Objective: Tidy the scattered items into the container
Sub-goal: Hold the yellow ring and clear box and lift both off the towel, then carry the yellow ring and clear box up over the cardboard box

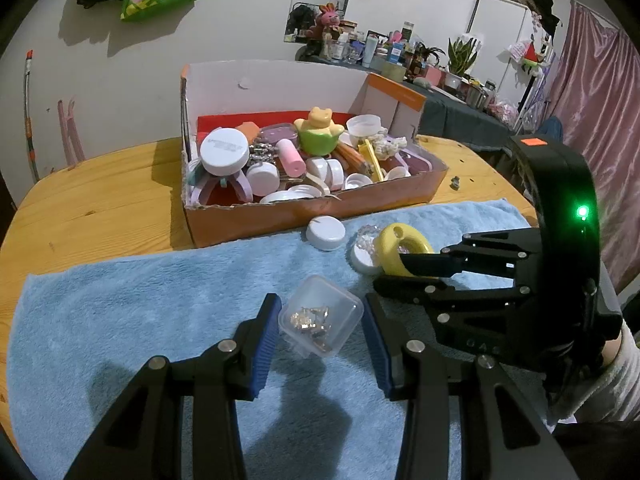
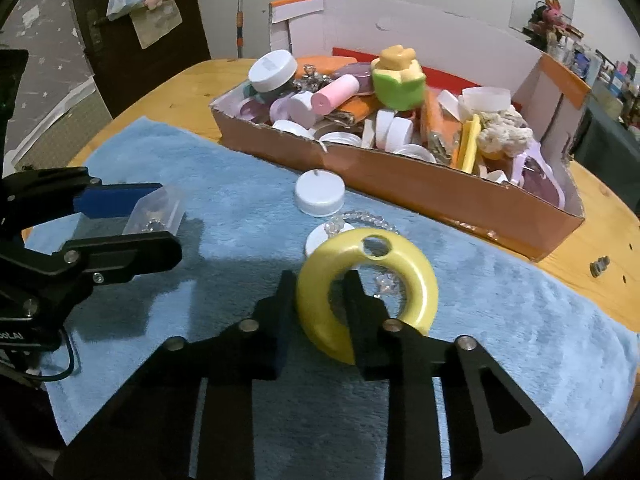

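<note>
A small clear plastic box (image 1: 320, 320) with bits of metal inside sits between the blue pads of my left gripper (image 1: 322, 304), which is shut on it just above the blue towel (image 1: 140, 300). The right wrist view shows the same box (image 2: 154, 210) held in the left gripper (image 2: 168, 218). My right gripper (image 2: 320, 284) is shut on one arc of a yellow crescent ring (image 2: 420, 280), seen also in the left wrist view as the ring (image 1: 404, 238) in the right gripper (image 1: 394, 272). The cardboard box (image 1: 312, 216), full of caps and toys, stands behind.
A white cap (image 2: 319, 193) lies on the towel near the box's front wall (image 2: 420, 192). Another white cap (image 2: 318, 238) with a clear bead bracelet (image 2: 368, 218) lies just beyond the ring. A small metal piece (image 2: 598, 266) rests on the wooden table (image 1: 100, 208).
</note>
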Available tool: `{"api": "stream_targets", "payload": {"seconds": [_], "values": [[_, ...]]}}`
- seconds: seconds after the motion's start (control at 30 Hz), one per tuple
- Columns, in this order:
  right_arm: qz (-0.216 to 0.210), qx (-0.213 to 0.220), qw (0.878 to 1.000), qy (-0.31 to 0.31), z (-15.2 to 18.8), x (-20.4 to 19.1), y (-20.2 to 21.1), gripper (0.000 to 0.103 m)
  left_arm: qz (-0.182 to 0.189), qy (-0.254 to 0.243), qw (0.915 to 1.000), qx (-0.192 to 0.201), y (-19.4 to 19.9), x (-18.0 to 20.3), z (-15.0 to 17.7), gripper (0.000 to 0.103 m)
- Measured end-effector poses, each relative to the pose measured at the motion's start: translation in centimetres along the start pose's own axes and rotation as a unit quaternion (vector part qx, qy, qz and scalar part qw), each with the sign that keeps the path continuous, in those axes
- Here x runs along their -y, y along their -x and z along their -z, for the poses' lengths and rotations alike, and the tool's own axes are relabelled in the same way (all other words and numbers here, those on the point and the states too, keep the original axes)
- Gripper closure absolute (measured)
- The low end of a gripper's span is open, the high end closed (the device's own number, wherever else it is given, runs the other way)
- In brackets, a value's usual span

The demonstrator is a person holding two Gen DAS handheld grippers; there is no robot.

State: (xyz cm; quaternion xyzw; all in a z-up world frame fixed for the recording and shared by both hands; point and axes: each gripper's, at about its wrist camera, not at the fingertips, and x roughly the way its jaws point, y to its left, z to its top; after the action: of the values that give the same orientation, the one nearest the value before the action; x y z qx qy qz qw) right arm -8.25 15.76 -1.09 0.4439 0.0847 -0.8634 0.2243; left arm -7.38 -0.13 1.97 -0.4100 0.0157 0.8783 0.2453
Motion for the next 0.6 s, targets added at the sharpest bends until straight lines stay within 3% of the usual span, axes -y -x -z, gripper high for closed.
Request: {"api": "stream_targets", "payload": {"seconds": [0.6], "values": [[-0.013, 0.073, 0.997, -0.009, -1.0, 0.3, 4.2, 0.085, -0.005, -0.002, 0.9999, 0.009, 0.3, 0.4, -0.8, 0.059]]}}
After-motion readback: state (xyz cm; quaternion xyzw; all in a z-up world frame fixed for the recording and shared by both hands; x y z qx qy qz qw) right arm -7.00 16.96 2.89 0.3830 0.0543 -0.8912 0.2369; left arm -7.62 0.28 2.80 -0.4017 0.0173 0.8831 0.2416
